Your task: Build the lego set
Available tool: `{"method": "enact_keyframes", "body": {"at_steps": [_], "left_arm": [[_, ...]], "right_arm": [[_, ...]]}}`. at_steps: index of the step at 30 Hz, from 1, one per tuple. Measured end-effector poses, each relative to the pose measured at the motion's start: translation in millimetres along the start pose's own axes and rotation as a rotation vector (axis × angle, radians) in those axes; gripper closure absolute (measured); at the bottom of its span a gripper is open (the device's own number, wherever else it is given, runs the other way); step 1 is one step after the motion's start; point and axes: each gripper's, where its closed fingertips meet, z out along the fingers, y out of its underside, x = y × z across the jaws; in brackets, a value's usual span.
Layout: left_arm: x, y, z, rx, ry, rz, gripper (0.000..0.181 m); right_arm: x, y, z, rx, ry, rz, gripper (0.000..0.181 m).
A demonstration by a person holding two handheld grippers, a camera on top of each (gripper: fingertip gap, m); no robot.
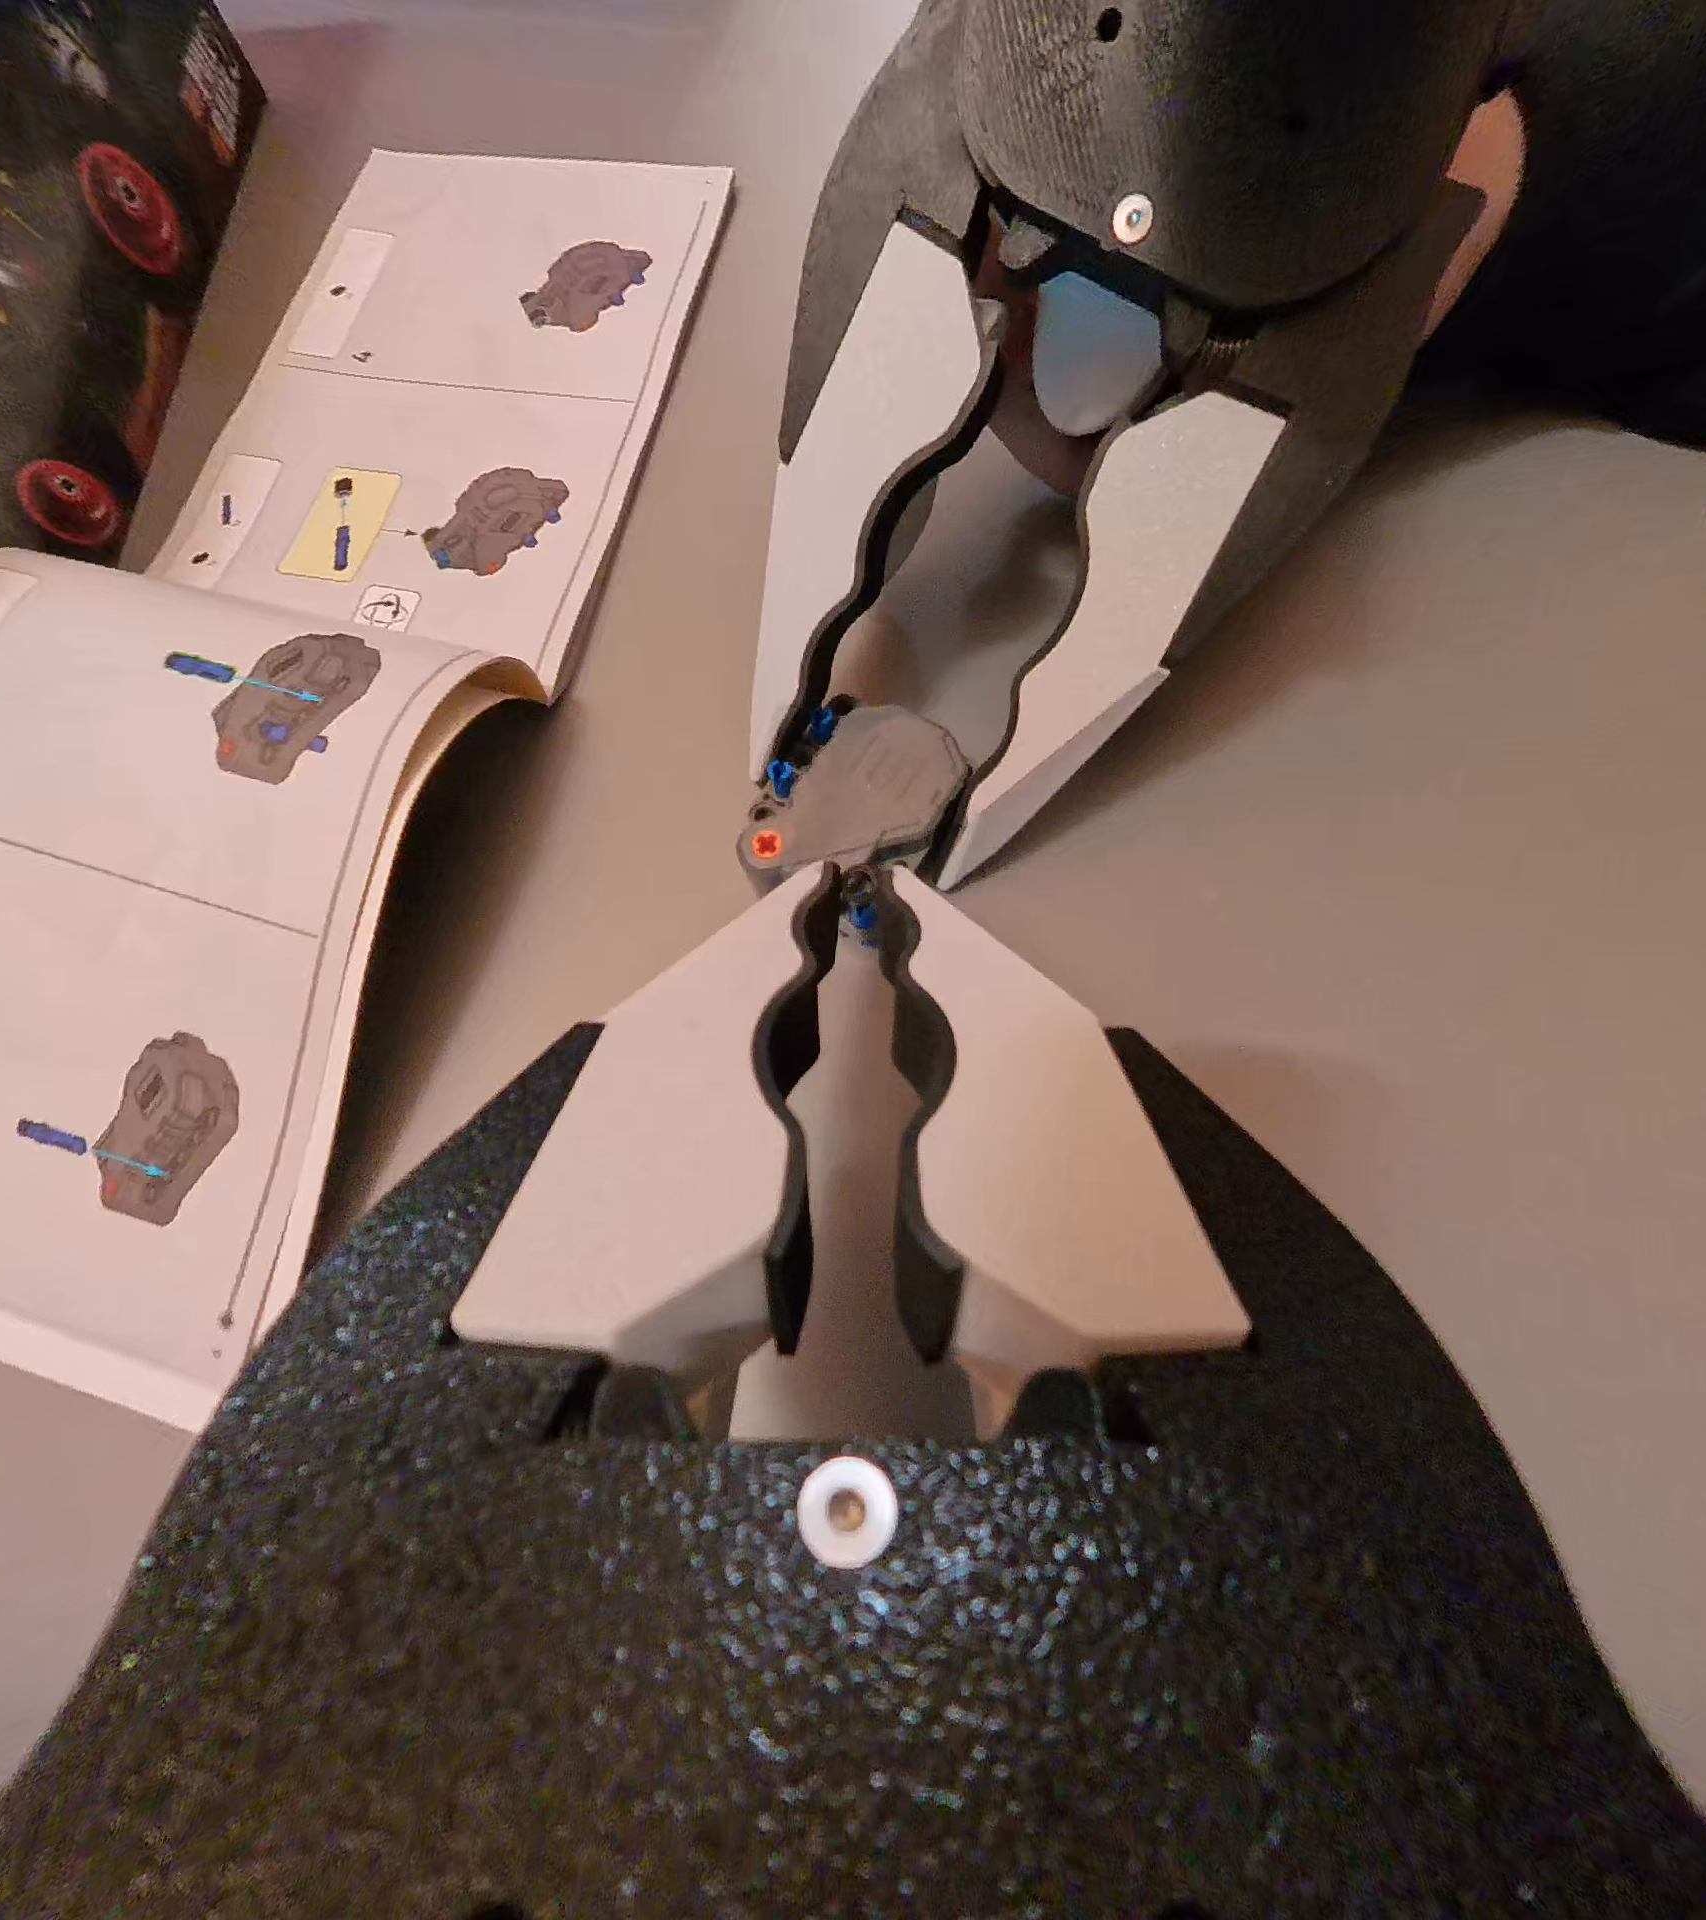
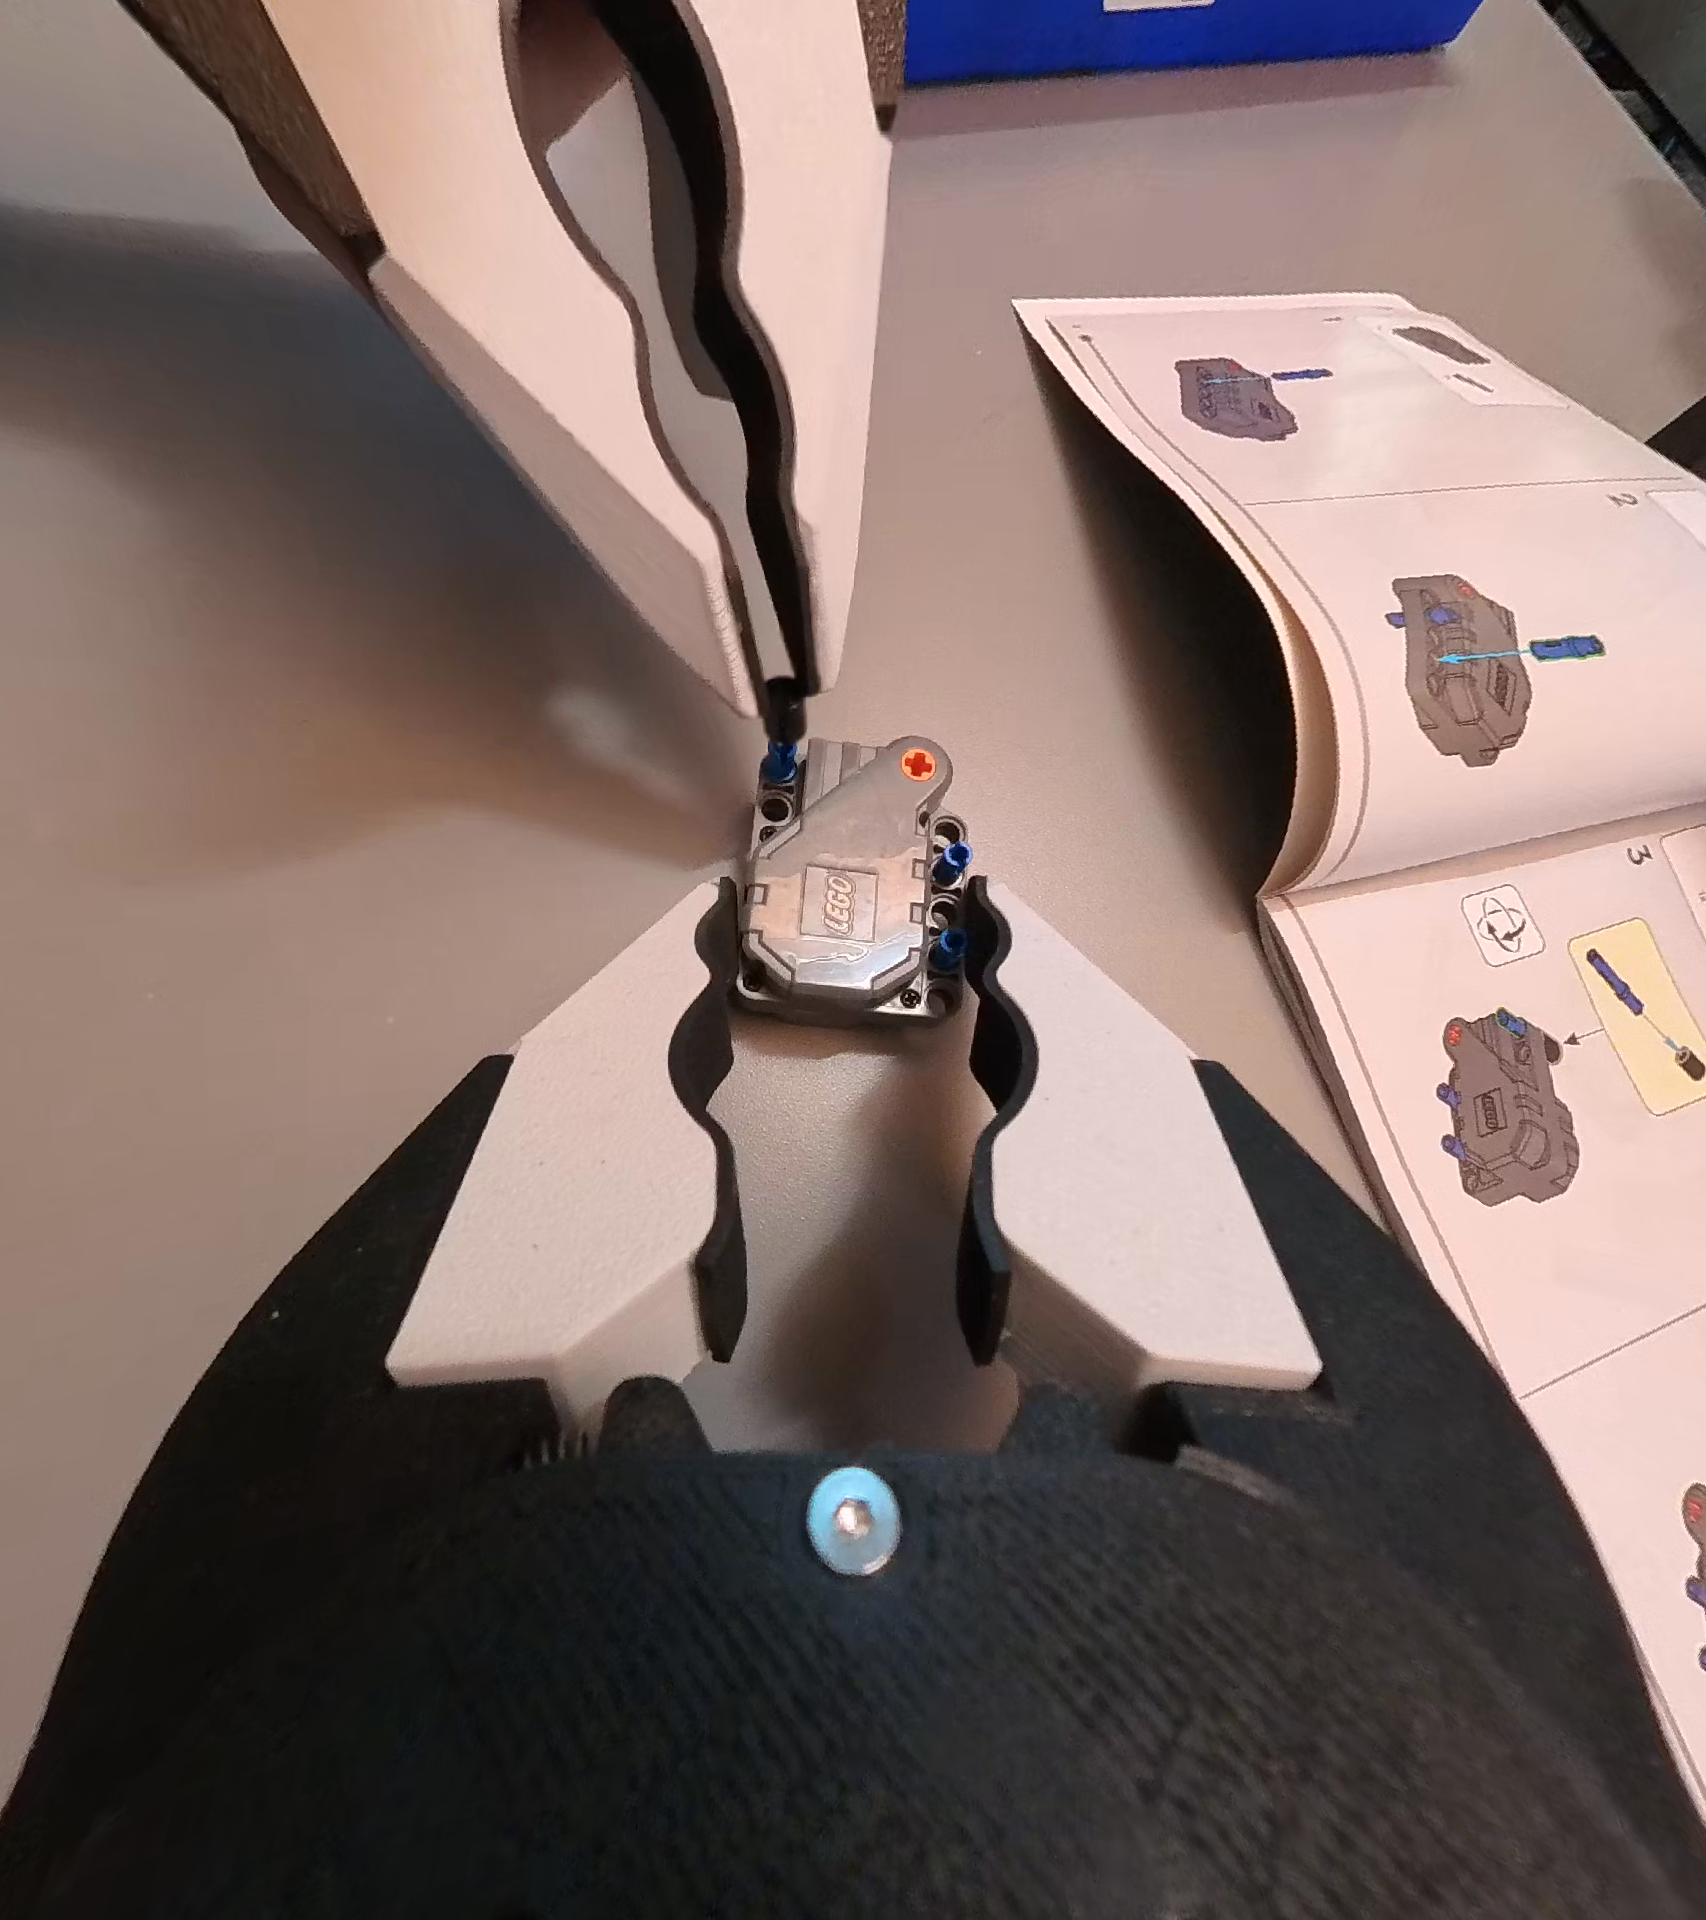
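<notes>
A grey Lego motor block (image 2: pixel 828 904) with a red cross hole (image 2: pixel 918 766) sits just above the table, clamped at its sides by my right gripper (image 2: pixel 849 920). Two blue pins (image 2: pixel 955 858) stick out of its right side. My left gripper (image 2: pixel 784 686) comes in from the top, shut on a small black piece (image 2: pixel 784 715) with a blue pin (image 2: pixel 777 764) whose tip meets the block's far left corner. In the left wrist view my left gripper (image 1: pixel 857 883) holds that pin (image 1: pixel 864 916) against the block (image 1: pixel 880 790), which the right gripper (image 1: pixel 864 805) grips from beyond.
An open instruction booklet (image 1: pixel 205 831) lies left of the block; it also shows in the right wrist view (image 2: pixel 1451 675). A dark set box with red wheels pictured (image 1: pixel 49 260) stands behind it. A blue box (image 2: pixel 1192 31) sits at the table's far side.
</notes>
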Motion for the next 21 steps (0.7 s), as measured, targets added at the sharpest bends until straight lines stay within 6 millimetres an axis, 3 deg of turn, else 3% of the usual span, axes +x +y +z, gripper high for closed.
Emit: {"method": "enact_keyframes", "body": {"at_steps": [12,21], "left_arm": [[0.8,5.8,4.2,-0.143,-0.005,0.074,0.177],[1.1,6.4,4.9,-0.175,0.014,0.033,0.177]], "right_arm": [[-0.1,0.1,0.2,0.000,-0.002,0.002,0.139],[-0.1,0.0,0.2,0.000,-0.003,0.003,0.139]]}}
